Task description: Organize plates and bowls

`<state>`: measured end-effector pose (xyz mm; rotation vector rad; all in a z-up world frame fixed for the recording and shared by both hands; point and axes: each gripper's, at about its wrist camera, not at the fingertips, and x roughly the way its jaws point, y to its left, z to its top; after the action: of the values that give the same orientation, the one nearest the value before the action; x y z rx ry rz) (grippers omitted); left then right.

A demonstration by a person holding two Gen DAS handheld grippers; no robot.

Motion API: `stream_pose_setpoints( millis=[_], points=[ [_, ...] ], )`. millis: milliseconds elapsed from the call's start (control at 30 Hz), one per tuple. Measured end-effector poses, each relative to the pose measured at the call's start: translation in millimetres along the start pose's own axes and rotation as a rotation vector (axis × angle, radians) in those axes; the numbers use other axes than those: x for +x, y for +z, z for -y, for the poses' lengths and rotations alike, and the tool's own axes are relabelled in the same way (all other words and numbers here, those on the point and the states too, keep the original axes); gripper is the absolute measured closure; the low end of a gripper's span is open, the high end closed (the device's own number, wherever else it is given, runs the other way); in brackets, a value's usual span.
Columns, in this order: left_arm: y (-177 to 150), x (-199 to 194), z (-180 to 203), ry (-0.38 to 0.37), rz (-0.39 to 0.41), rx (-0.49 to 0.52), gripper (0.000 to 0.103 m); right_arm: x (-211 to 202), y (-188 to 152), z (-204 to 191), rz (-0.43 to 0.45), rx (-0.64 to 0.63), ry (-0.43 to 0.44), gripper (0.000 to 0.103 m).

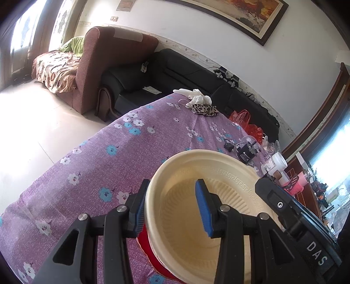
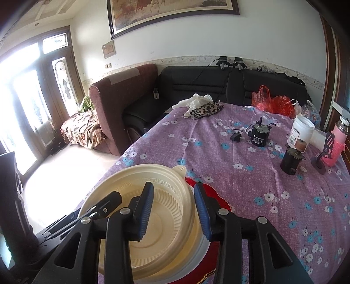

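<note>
Ahead of you a black sofa [image 2: 218,87] and a maroon armchair [image 2: 122,98] line the white wall [image 2: 273,39] under a framed painting [image 2: 170,13]. Daylight floods through the glazed door [image 2: 32,98] onto the pale tiled floor [image 1: 43,122].

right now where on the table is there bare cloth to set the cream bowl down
The widest bare patch of tablecloth runs from the cream bowl on its red plate to the leopard-print cloth and black pump. The near right corner is also free. It is crowded along the right edge: white jar, dark canister, pink bottle.
</note>
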<state>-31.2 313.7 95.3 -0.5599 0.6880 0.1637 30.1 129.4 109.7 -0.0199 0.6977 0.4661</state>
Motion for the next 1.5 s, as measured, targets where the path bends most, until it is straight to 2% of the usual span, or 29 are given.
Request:
stream_pose_setpoints(
  millis=[433,533,600,633,1267,1500],
  points=[
    [-1.7,-4.5,5.1,-0.009,0.004,0.008,0.063,-14.6,1.6,4.8,0.044,0.017,-0.002,0.050],
    [-2.6,-7.9,4.6,-0.005,0.008,-0.001,0.053,-17.7,0.7,9.6,0.049,0.033,0.002,0.049],
    [-2.6,-10.6,3.8,-0.001,0.018,-0.009,0.043,-20.2,-0.6,12.9,0.053,0.044,0.004,0.046],
    [-2.7,-12.2,3.4,0.002,0.022,-0.011,0.042,-21.7,-1.6,14.8,0.055,0.049,0.004,0.045],
    [-11.0,-32.9,14.1,0.025,0.048,0.009,0.034,-48.5,-19.5,45.6,0.074,0.119,0.010,0.038],
    [-17.3,-48.1,25.2,0.057,0.089,0.041,0.032,-56.0,-31.2,59.5,0.072,0.147,0.013,0.036]
  ],
)
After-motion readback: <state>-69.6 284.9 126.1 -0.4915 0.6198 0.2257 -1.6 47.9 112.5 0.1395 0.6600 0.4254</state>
